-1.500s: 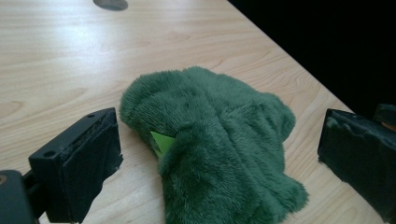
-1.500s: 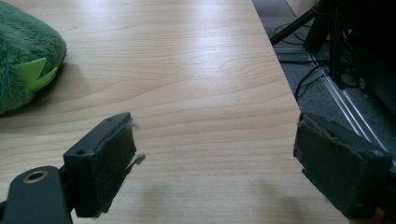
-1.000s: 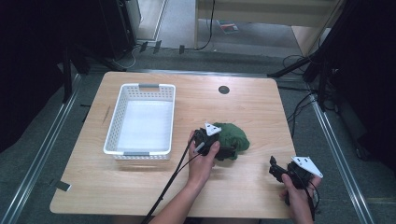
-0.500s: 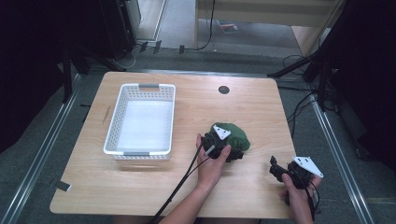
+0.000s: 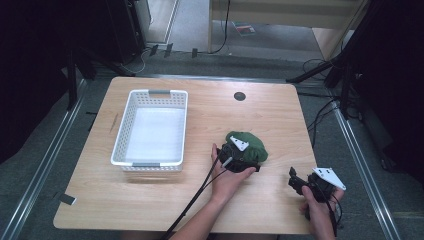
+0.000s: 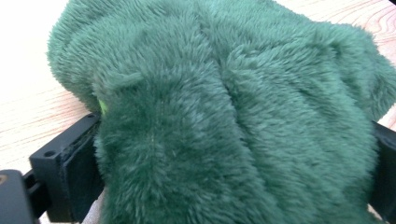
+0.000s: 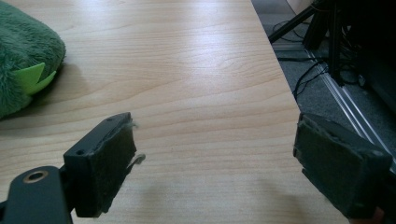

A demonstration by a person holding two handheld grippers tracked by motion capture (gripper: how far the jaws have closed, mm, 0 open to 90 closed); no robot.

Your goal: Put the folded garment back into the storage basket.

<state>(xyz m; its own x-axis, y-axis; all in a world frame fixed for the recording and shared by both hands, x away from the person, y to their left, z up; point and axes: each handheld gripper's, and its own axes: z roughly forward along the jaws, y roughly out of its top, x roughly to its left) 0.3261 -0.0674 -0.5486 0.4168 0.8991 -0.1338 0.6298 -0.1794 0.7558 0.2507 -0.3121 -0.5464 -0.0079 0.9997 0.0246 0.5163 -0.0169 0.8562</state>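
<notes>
The plush [image 6: 224, 107] sits between the left gripper's [image 5: 241, 161] jaws, which stand wide on either side of it and press only into fur, not yet clenched; closing now may pinch pile alone, so the soft body could slide out forward on the lift, or sag and drag on the table [image 5: 280, 120]; the basket [image 5: 150, 131] lies well off to the side of those jaws, a long carry; the right gripper [image 7: 215, 163] hangs released, the plush far off its left jaw.
</notes>
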